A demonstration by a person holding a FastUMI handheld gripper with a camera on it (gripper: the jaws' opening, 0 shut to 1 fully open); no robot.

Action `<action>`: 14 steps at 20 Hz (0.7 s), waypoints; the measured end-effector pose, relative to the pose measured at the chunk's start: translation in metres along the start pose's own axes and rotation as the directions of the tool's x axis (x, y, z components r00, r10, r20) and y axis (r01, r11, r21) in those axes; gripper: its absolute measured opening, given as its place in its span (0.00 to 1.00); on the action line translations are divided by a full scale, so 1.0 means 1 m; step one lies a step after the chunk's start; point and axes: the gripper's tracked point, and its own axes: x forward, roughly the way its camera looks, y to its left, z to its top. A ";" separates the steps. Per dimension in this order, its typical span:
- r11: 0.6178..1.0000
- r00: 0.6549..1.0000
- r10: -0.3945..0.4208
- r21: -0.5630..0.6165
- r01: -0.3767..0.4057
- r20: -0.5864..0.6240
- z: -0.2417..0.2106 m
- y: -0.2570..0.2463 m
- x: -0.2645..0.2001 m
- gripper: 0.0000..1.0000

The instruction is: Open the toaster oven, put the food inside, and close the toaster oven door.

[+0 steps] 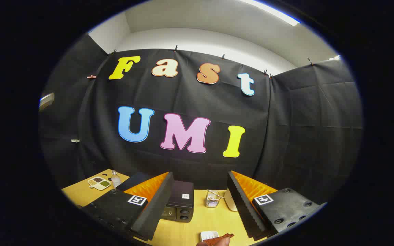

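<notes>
My gripper is open, held above a wooden table, with nothing between its two black ridged fingers. The black toaster oven stands on the table just ahead, partly hidden behind the left finger; its door looks closed. Close below the fingers, a person's fingertip holds a brown piece of food beside a small white dish.
A small wire basket and a white object stand right of the oven, by the right finger. At the table's far left are a white divided dish with spices and a small clear bottle. Black cloth walls surround the table.
</notes>
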 end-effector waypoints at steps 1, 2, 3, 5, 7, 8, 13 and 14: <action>1.000 1.000 0.001 0.004 -0.001 -0.001 0.001 0.000 0.000 0.97; 1.000 1.000 0.002 0.008 -0.002 -0.003 0.000 0.001 0.001 0.97; 1.000 1.000 0.003 0.013 -0.003 -0.005 0.000 0.001 0.001 0.97; 1.000 1.000 0.003 0.025 -0.003 -0.014 -0.002 0.002 0.001 0.97; 0.999 1.000 0.003 0.042 -0.002 -0.020 -0.001 0.002 0.003 0.97; 0.999 1.000 0.002 0.049 -0.001 -0.022 -0.001 0.002 0.003 0.97; 0.998 0.999 0.008 0.057 -0.006 -0.036 -0.003 0.006 0.012 0.97; 0.999 0.999 0.006 0.050 -0.004 -0.041 -0.004 0.006 0.015 0.97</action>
